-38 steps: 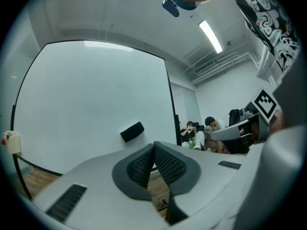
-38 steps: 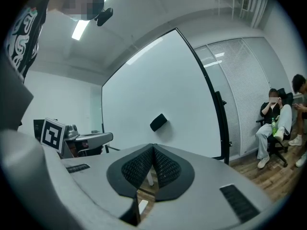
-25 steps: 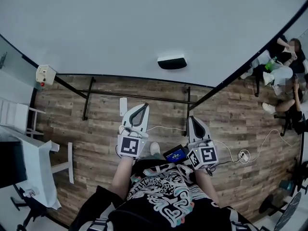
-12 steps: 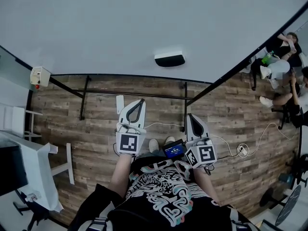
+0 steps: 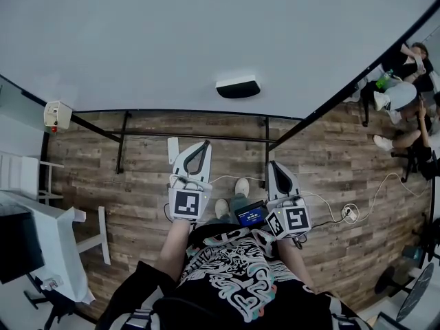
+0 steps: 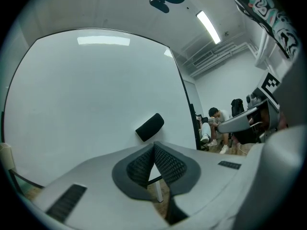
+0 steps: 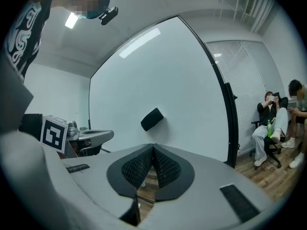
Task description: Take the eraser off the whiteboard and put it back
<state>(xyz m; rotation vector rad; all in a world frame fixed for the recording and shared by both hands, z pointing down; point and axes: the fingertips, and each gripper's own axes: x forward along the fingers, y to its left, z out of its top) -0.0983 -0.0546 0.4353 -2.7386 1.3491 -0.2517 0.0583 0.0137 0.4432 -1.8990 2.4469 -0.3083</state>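
A black eraser [image 5: 238, 88] clings to the white whiteboard [image 5: 206, 33], low on its face. It shows again as the eraser [image 6: 149, 127] in the left gripper view and the eraser [image 7: 152, 119] in the right gripper view. My left gripper [image 5: 203, 146] is held in front of the board, below and left of the eraser, its jaws shut with nothing between them. My right gripper [image 5: 272, 168] hangs below and right of the eraser, apart from it, jaws also shut and empty. The left gripper [image 6: 154, 145] and right gripper [image 7: 153, 147] both point toward the board.
The whiteboard stands on a black frame [image 5: 192, 137] over a wood floor. A white table [image 5: 48, 243] sits at the left. Seated people [image 5: 405, 98] are at the right. A cable and power strip [image 5: 347, 217] lie on the floor.
The view has shifted slightly; the eraser sits a little left in the picture. Both grippers stay about where they were, shut.
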